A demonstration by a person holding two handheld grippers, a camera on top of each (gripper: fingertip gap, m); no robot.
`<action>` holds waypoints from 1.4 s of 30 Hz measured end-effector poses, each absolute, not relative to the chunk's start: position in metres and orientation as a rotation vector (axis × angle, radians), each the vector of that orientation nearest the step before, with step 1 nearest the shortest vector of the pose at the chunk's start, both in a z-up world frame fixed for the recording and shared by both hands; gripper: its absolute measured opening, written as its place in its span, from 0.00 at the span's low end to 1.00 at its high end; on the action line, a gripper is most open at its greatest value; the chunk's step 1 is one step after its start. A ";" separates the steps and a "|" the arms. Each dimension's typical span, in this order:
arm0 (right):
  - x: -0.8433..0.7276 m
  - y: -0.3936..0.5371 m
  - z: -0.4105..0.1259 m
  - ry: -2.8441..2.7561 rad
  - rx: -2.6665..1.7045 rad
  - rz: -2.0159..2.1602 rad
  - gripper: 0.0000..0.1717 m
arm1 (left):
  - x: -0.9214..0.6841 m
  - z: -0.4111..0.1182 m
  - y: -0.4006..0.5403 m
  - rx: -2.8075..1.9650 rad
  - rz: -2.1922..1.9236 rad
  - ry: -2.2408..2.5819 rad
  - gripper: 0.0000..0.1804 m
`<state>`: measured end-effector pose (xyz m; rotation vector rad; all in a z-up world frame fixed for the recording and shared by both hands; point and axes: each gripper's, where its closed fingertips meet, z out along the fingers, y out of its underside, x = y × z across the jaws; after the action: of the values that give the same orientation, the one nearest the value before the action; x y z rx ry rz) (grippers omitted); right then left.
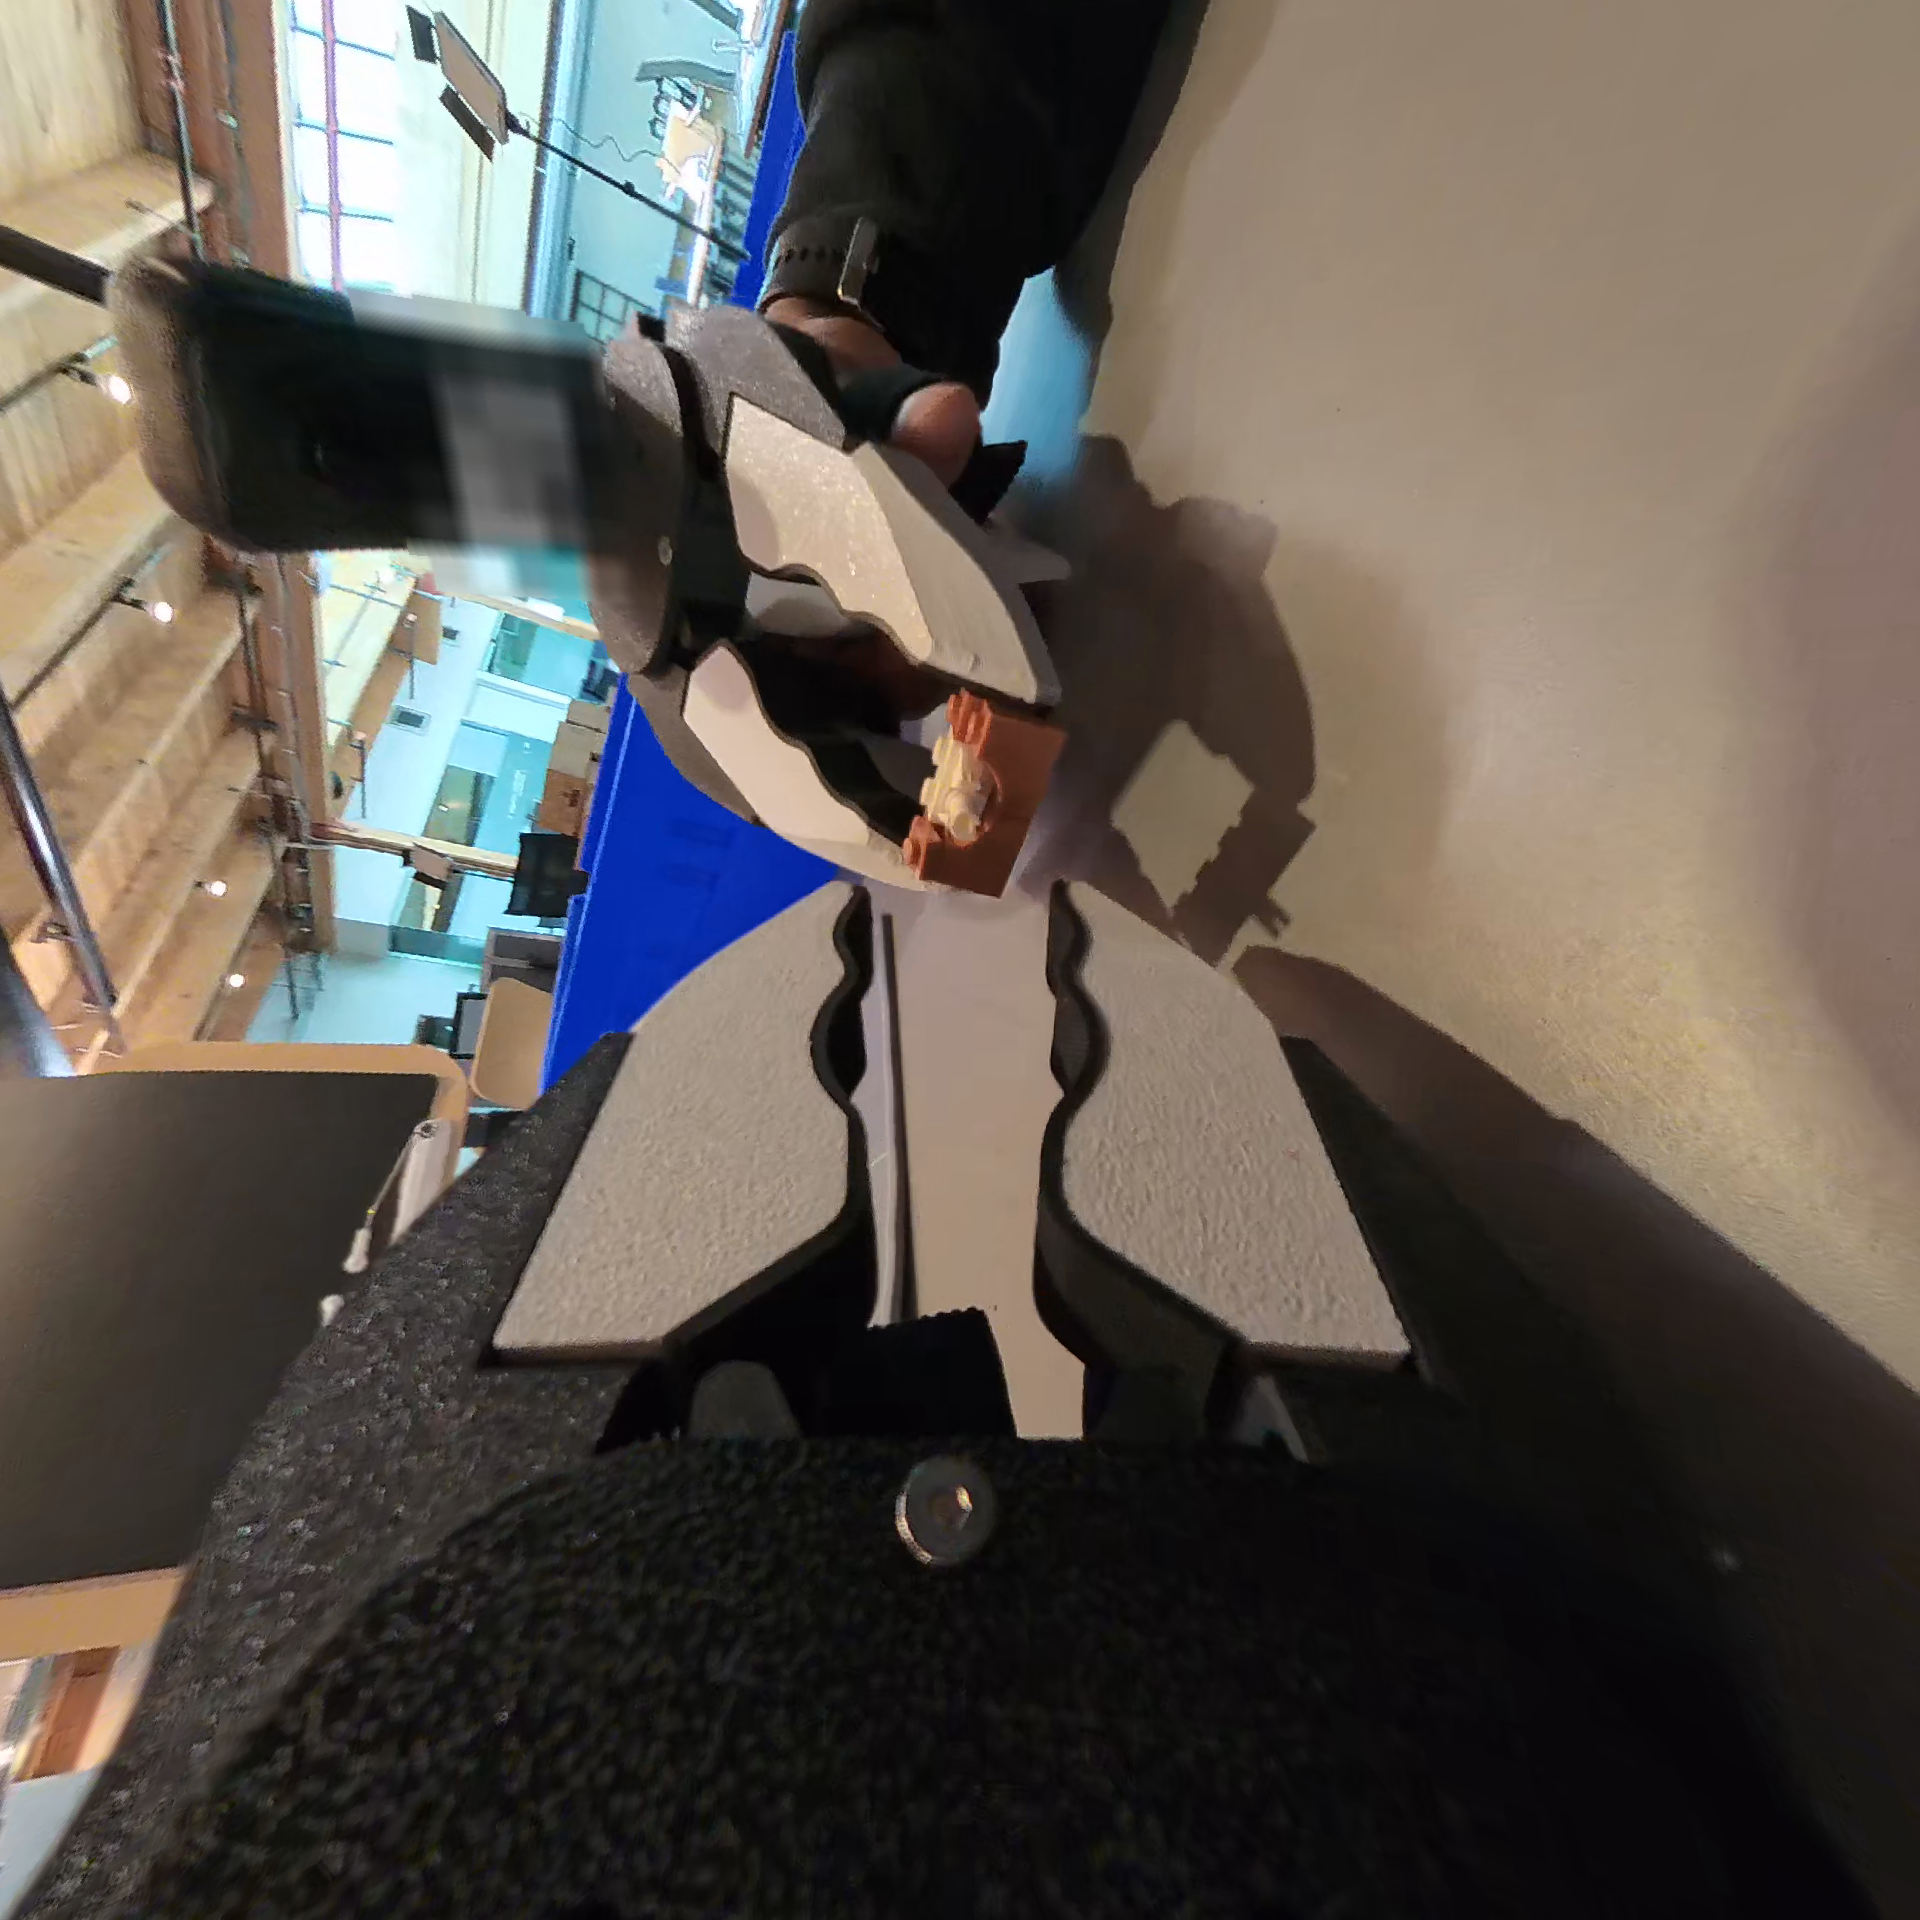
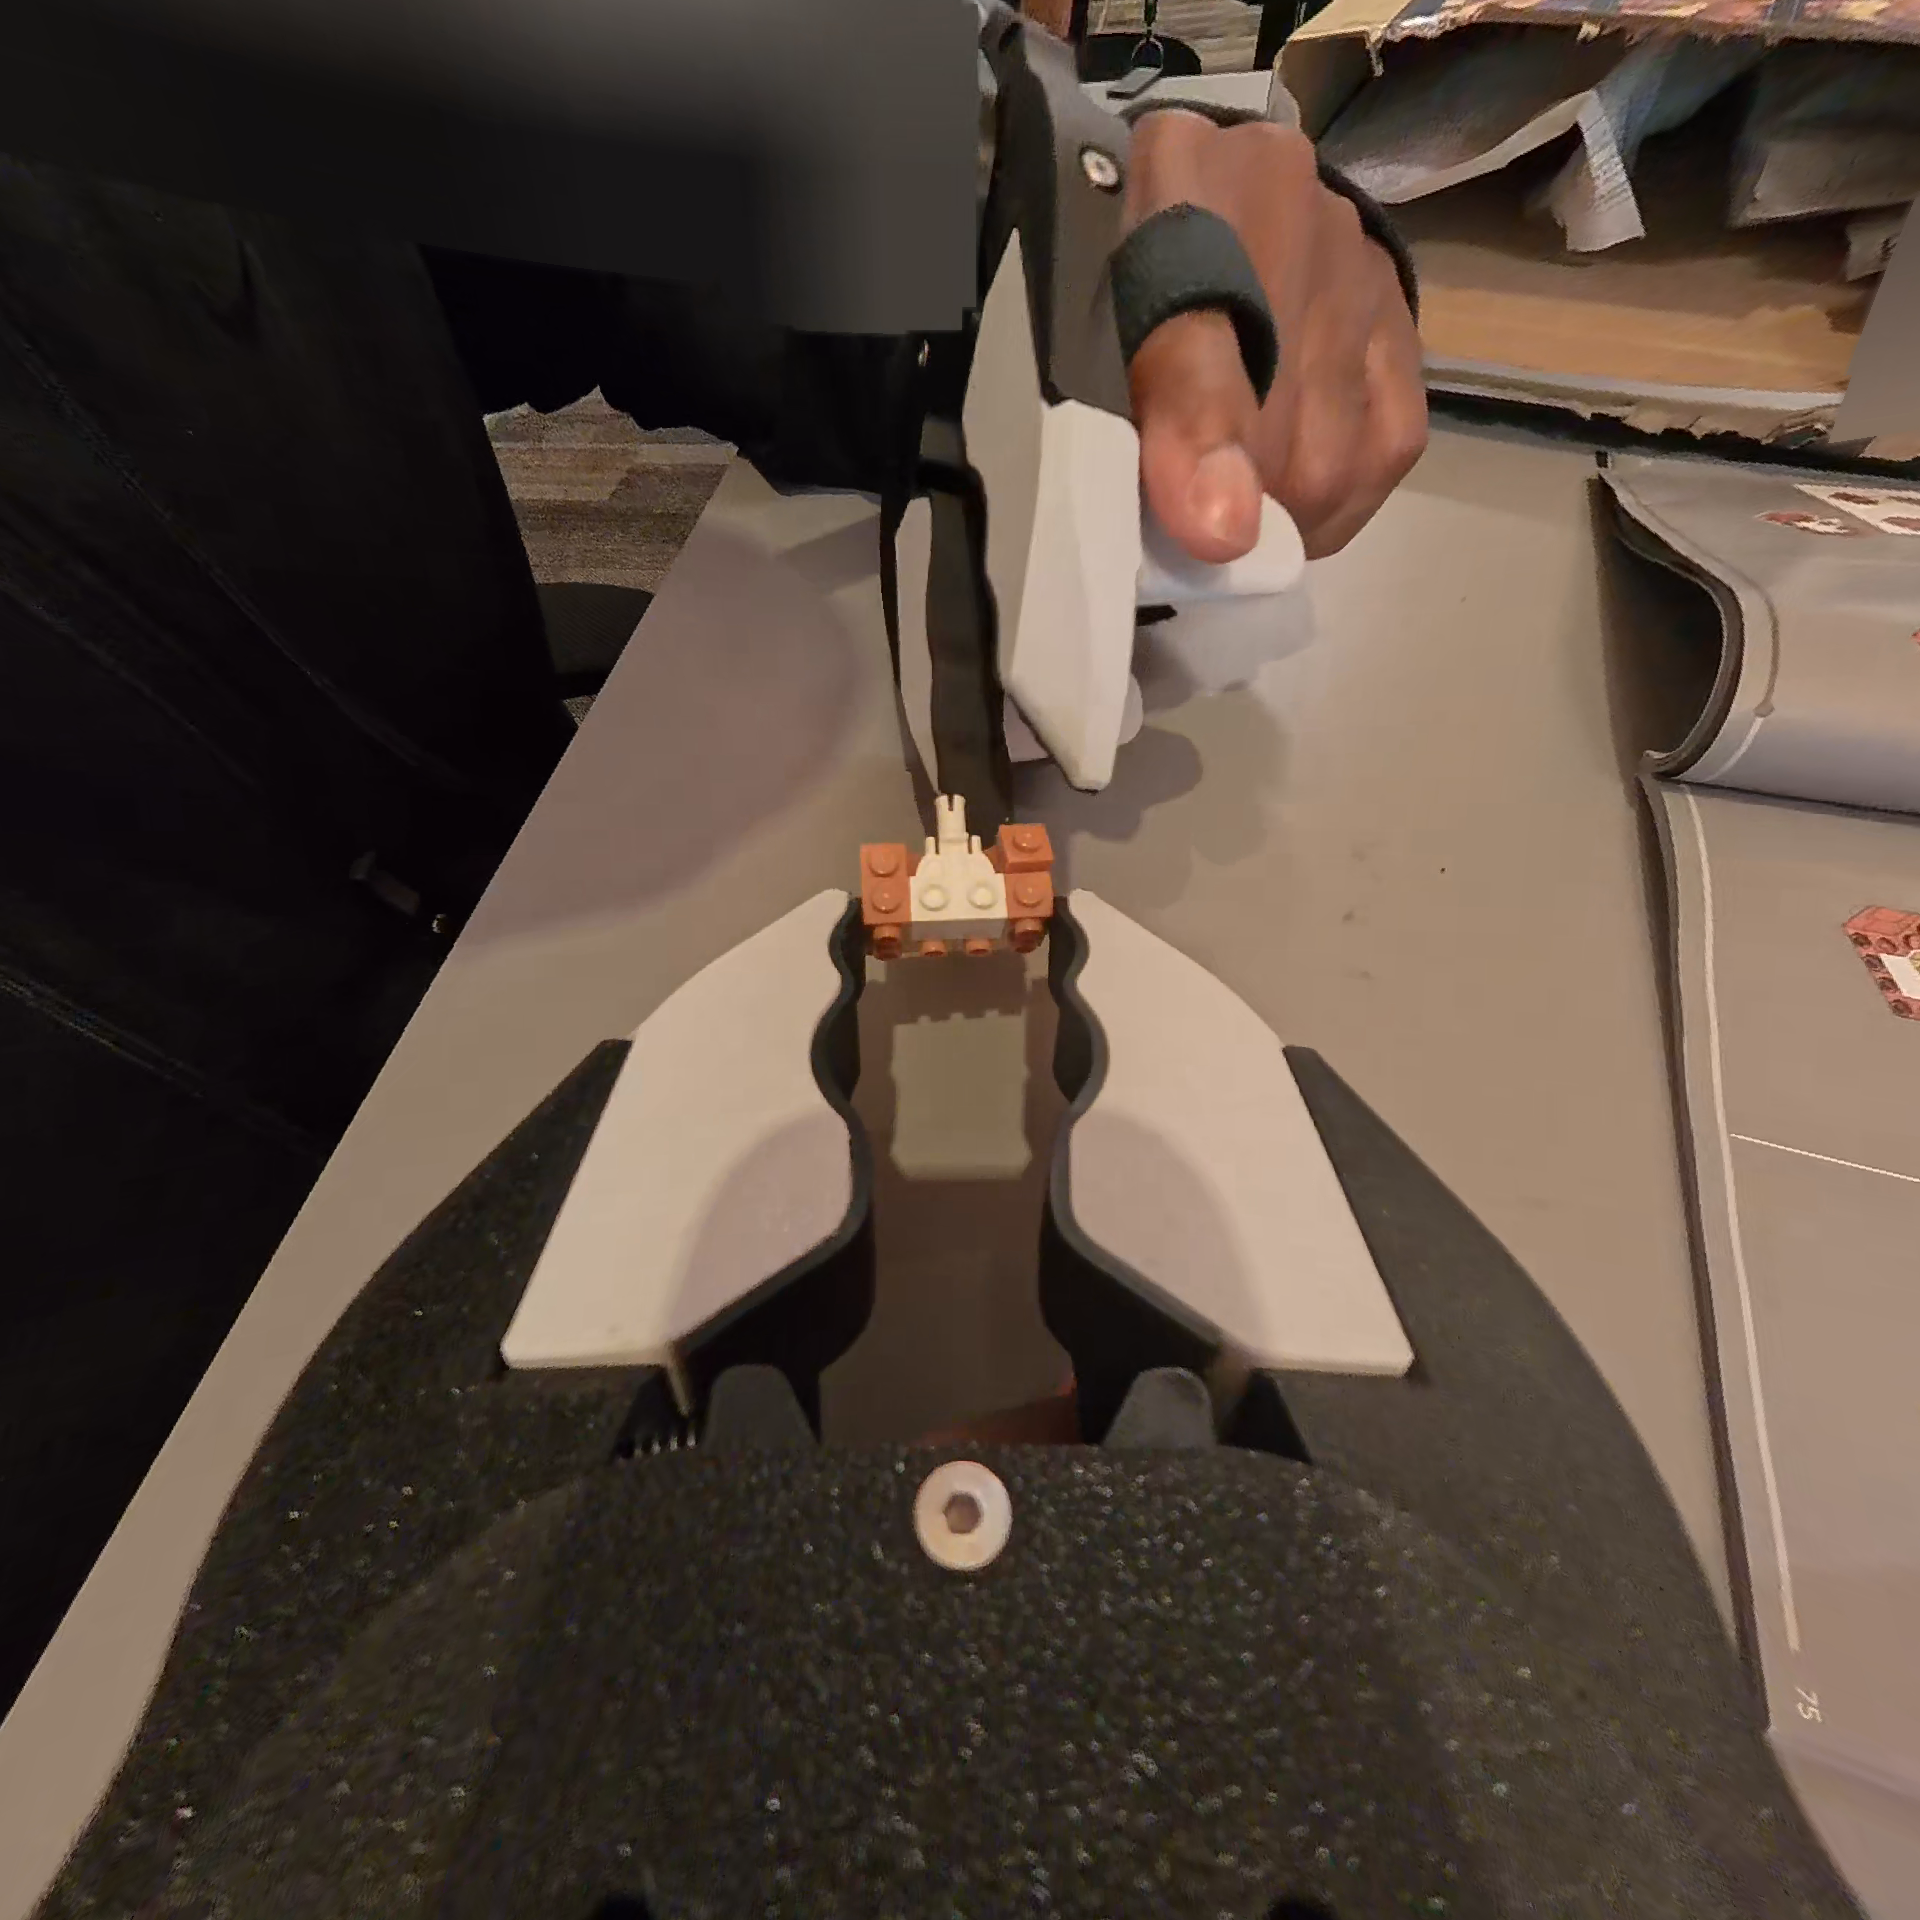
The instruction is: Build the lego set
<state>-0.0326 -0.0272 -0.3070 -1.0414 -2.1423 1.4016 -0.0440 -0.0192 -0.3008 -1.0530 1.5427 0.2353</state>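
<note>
Through the left wrist view I see my left tool (image 1: pixel 956 904) with its fingers parted and nothing between them, only pale bench (image 1: pixel 1558 416) showing in the gap. Just beyond its tips hangs the right tool (image 1: pixel 961 790), gripped by a hand (image 1: pixel 925 416) in a dark sleeve, with a small brown and cream brick assembly (image 1: pixel 982 805) clamped between its fingertips, off the bench surface. The assembly's shadow falls on the bench to the right. Far left, a blue panel (image 1: pixel 665 831) stands at the bench edge, with a blurred room beyond it.

Through the right wrist view my right tool (image 2: pixel 958 920) is closed on the brick assembly (image 2: pixel 956 888): both dark pads press its brown sides at the very tips, the cream piece pointing away from me. The left tool (image 2: pixel 1049 623) hangs just beyond it, seen edge-on, so I cannot tell its opening here; a hand (image 2: pixel 1268 343) with a black finger strap holds it. On the right of the grey bench (image 2: pixel 1351 935) lies an open instruction booklet (image 2: pixel 1818 935); cardboard boxes (image 2: pixel 1558 156) sit at the far side.
</note>
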 end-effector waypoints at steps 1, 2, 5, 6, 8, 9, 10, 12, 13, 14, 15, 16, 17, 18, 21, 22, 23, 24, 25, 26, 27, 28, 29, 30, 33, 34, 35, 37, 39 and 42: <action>-0.033 -0.027 -0.307 -2.141 -1.044 1.401 0.20 | -0.043 -0.300 -0.019 -1.041 0.249 1.545 0.17; -0.033 -0.027 -0.307 -2.138 -1.046 1.401 0.20 | -0.043 -0.299 -0.019 -1.028 0.269 1.543 0.17; -0.033 -0.026 -0.307 -2.136 -1.053 1.399 0.20 | -0.039 -0.298 -0.018 -0.981 0.335 1.553 0.18; -0.033 -0.026 -0.307 -2.135 -1.056 1.399 0.20 | -0.038 -0.299 -0.018 -0.967 0.356 1.558 0.18; -0.034 -0.026 -0.307 -2.134 -1.058 1.399 0.20 | -0.037 -0.300 -0.016 -0.946 0.391 1.561 0.19; -0.033 -0.026 -0.307 -2.133 -1.058 1.400 0.20 | -0.037 -0.301 -0.015 -0.938 0.408 1.561 0.18; -0.034 -0.026 -0.306 -2.131 -1.058 1.402 0.20 | -0.037 -0.302 -0.014 -0.933 0.421 1.565 0.18; -0.034 -0.026 -0.305 -2.128 -1.056 1.407 0.20 | -0.037 -0.303 -0.013 -0.923 0.444 1.561 0.16; -0.034 -0.027 -0.304 -2.127 -1.055 1.408 0.20 | -0.037 -0.303 -0.012 -0.920 0.450 1.563 0.15; -0.033 -0.027 -0.305 -2.131 -1.054 1.404 0.20 | -0.036 -0.303 -0.012 -0.917 0.456 1.559 0.15; -0.033 -0.027 -0.305 -2.133 -1.053 1.397 0.20 | -0.036 -0.302 -0.011 -0.911 0.464 1.554 0.13; -0.033 -0.028 -0.305 -2.134 -1.053 1.395 0.20 | -0.035 -0.300 -0.011 -0.906 0.473 1.549 0.11; -0.034 -0.028 -0.305 -2.128 -1.056 1.401 0.20 | -0.035 -0.300 -0.011 -0.901 0.482 1.549 0.11; -0.034 -0.028 -0.303 -2.120 -1.062 1.412 0.20 | -0.036 -0.299 -0.011 -0.896 0.494 1.544 0.11; -0.035 -0.026 -0.302 -2.103 -1.080 1.421 0.20 | -0.037 -0.297 -0.009 -0.895 0.522 1.538 0.11; -0.036 -0.026 -0.302 -2.101 -1.084 1.421 0.20 | -0.037 -0.298 -0.009 -0.895 0.528 1.540 0.11; -0.036 -0.026 -0.302 -2.102 -1.087 1.418 0.20 | -0.037 -0.298 -0.009 -0.898 0.529 1.544 0.11; -0.036 -0.026 -0.302 -2.103 -1.086 1.417 0.20 | -0.038 -0.298 -0.009 -0.900 0.530 1.547 0.11; -0.036 -0.027 -0.302 -2.102 -1.087 1.417 0.20 | -0.038 -0.298 -0.009 -0.900 0.532 1.549 0.10; -0.036 -0.027 -0.302 -2.100 -1.087 1.418 0.20 | -0.038 -0.298 -0.009 -0.904 0.530 1.549 0.10; -0.036 -0.027 -0.302 -2.099 -1.085 1.420 0.20 | -0.038 -0.298 -0.009 -0.909 0.523 1.547 0.10; -0.036 -0.027 -0.301 -2.095 -1.084 1.424 0.20 | -0.038 -0.298 -0.010 -0.912 0.520 1.543 0.10; -0.036 -0.027 -0.300 -2.091 -1.085 1.429 0.20 | -0.038 -0.297 -0.010 -0.915 0.518 1.538 0.10; -0.037 -0.027 -0.299 -2.084 -1.086 1.437 0.20 | -0.038 -0.296 -0.009 -0.918 0.517 1.533 0.10; -0.037 -0.028 -0.297 -2.073 -1.085 1.453 0.20 | -0.038 -0.294 -0.010 -0.930 0.511 1.522 0.10; -0.037 -0.028 -0.296 -2.073 -1.083 1.457 0.20 | -0.038 -0.294 -0.010 -0.938 0.502 1.520 0.10; -0.037 -0.029 -0.296 -2.071 -1.081 1.461 0.20 | -0.038 -0.294 -0.011 -0.936 0.504 1.520 0.10; -0.037 -0.030 -0.296 -2.077 -1.076 1.461 0.20 | -0.038 -0.294 -0.012 -0.936 0.508 1.529 0.10; -0.037 -0.031 -0.295 -2.078 -1.067 1.462 0.20 | -0.037 -0.294 -0.012 -0.939 0.505 1.533 0.10; -0.037 -0.032 -0.296 -2.088 -1.064 1.453 0.20 | -0.037 -0.295 -0.013 -0.944 0.509 1.551 0.10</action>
<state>-0.0366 -0.0317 -0.2963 -1.0638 -2.0877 1.4528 -0.0372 -0.0132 -0.2953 -0.9445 1.5514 0.5087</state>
